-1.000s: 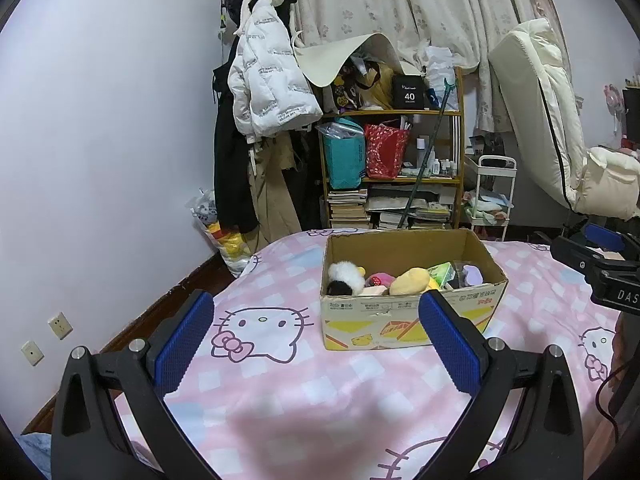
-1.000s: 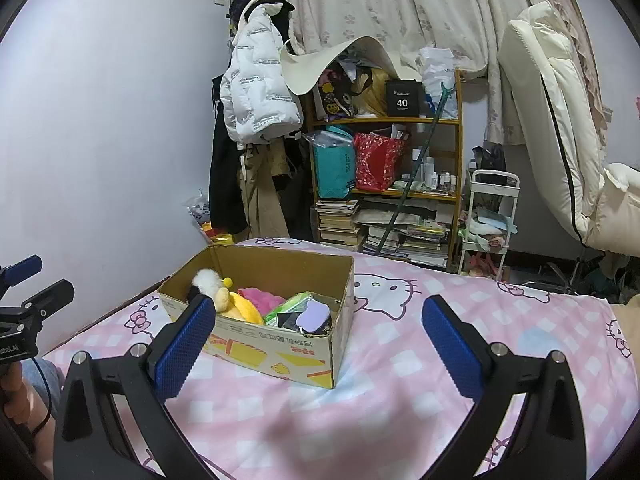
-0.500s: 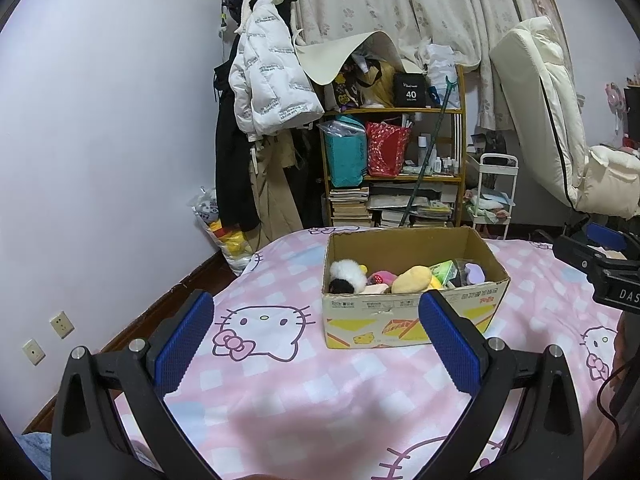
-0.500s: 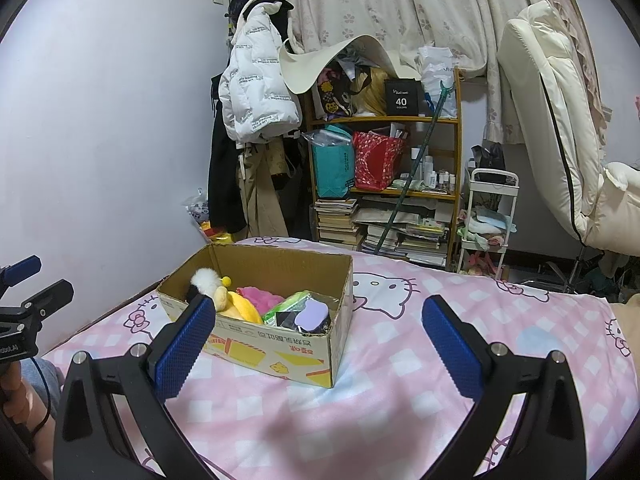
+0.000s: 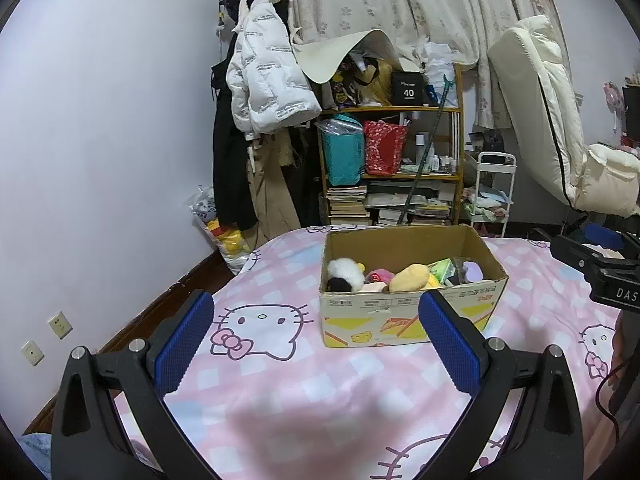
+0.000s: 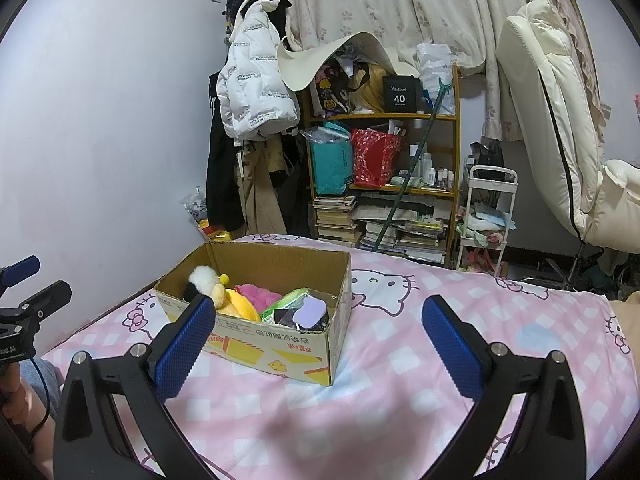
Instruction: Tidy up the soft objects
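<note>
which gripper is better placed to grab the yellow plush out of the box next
Left, probably: its open left gripper faces the cardboard box head-on, yellow plush nearly centred. The right gripper sees it off to one side.

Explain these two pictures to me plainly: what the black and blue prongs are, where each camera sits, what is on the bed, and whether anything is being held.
The prongs are the fingers of two hand-held grippers; no robot arm. Each picture comes from a camera on one gripper, looking forward. The left gripper and right gripper are both open and hold nothing. On the pink bedspread stands an open cardboard box with soft toys: a white and black plush, a yellow plush and a pink one.
</note>
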The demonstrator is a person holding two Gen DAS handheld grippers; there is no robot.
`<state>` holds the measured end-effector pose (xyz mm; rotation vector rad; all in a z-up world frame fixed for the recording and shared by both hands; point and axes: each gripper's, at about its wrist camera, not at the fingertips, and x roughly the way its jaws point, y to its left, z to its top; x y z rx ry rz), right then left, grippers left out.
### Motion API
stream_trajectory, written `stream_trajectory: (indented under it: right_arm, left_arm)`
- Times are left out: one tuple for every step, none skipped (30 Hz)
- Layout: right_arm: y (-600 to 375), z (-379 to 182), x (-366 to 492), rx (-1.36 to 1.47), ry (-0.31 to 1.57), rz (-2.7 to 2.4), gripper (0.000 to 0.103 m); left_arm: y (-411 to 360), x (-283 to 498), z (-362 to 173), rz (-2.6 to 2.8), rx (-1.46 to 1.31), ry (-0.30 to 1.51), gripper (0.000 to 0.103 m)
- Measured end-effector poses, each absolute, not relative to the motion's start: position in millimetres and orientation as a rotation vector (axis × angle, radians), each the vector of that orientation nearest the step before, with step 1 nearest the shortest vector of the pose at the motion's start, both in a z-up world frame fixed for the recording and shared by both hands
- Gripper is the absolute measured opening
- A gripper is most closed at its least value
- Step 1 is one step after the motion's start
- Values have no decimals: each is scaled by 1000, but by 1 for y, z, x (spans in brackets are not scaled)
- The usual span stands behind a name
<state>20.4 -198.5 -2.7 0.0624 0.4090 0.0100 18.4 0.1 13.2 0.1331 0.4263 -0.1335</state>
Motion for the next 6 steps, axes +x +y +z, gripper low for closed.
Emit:
stream_trajectory:
  right_arm:
    - [-199, -5, 20, 64, 409, 9, 103]
    - [-199, -4, 20, 63, 409, 8, 103]
    - [-199, -4, 20, 63, 409, 7, 103]
    - [-199, -4, 20, 63, 409, 8, 103]
    - [-200, -5, 20, 64, 409, 8, 103]
    - [-199, -4, 20, 64, 409, 7, 103]
  left_arm:
    - [1, 19, 14, -137, 130, 428, 101]
    - [0, 19, 14, -137, 131, 428, 101]
    - [0, 19, 14, -137, 133, 427, 101]
    - [0, 19, 13, -137, 134, 427, 101]
    - [0, 19, 13, -137, 135, 427, 101]
    - [0, 19, 13, -140, 134, 427, 101]
